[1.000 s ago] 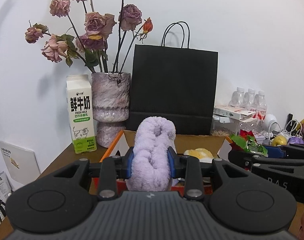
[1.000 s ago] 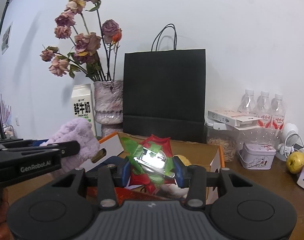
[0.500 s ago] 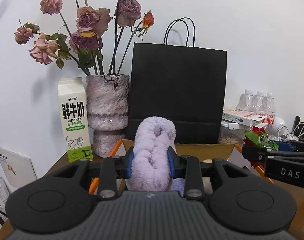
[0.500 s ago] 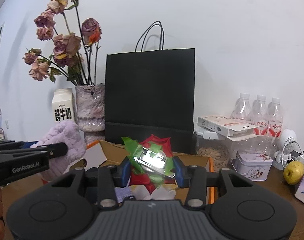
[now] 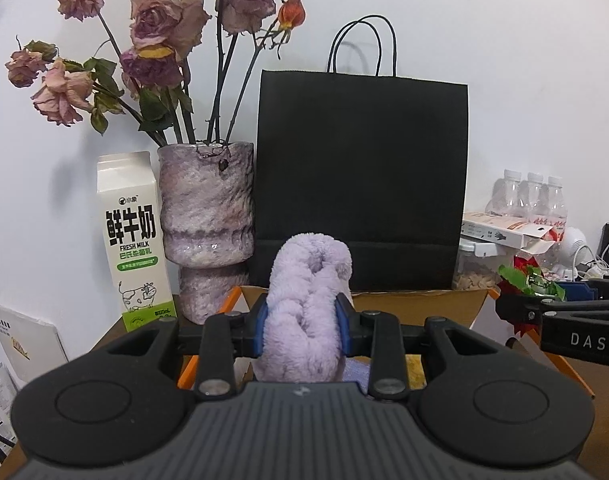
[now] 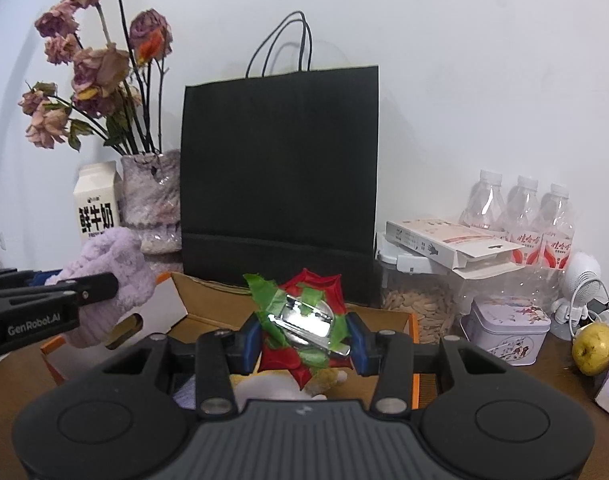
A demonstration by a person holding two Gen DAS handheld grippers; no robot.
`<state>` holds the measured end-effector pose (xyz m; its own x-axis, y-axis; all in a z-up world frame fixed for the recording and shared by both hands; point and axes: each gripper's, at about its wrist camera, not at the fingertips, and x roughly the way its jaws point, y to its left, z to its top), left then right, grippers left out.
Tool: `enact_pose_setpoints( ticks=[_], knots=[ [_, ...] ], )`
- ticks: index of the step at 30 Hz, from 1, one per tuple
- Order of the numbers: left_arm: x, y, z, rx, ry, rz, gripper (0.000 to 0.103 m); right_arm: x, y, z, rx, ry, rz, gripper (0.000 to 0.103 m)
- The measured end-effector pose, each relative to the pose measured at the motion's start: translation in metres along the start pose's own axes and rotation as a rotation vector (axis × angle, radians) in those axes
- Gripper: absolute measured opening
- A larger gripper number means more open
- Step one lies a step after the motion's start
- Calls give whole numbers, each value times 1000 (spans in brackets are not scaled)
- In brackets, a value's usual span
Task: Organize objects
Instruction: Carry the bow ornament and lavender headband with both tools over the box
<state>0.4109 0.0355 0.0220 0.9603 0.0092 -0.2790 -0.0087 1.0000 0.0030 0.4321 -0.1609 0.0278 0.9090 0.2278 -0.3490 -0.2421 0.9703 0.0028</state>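
My left gripper (image 5: 302,326) is shut on a fluffy purple cloth (image 5: 308,304) and holds it above an open cardboard box (image 5: 416,304) with orange flaps. My right gripper (image 6: 304,338) is shut on a red and green flower-shaped ornament (image 6: 304,320) with a shiny metal clip, above the same box (image 6: 208,304). In the right wrist view the left gripper (image 6: 48,304) with the purple cloth (image 6: 116,276) is at the left. In the left wrist view the right gripper (image 5: 560,320) with the ornament (image 5: 528,280) is at the right. Soft items lie in the box, mostly hidden.
Behind the box stand a black paper bag (image 5: 360,184), a purple vase (image 5: 206,224) of dried roses and a milk carton (image 5: 134,236). To the right are water bottles (image 6: 520,212), a flat carton (image 6: 452,244), a jar (image 6: 416,304), a tin (image 6: 508,328) and a pear (image 6: 594,348).
Both grippers have risen and drawn back a little from the box with their objects still held; the right one also shifted right. The bag and vase look larger and lower in view.
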Motion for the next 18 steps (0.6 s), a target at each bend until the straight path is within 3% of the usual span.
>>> enact_pose_setpoints(
  ticks=[18],
  knots=[
    [37,-5,0,14,21,5,34,43,-9,-2,4,58,-12,42]
  ],
)
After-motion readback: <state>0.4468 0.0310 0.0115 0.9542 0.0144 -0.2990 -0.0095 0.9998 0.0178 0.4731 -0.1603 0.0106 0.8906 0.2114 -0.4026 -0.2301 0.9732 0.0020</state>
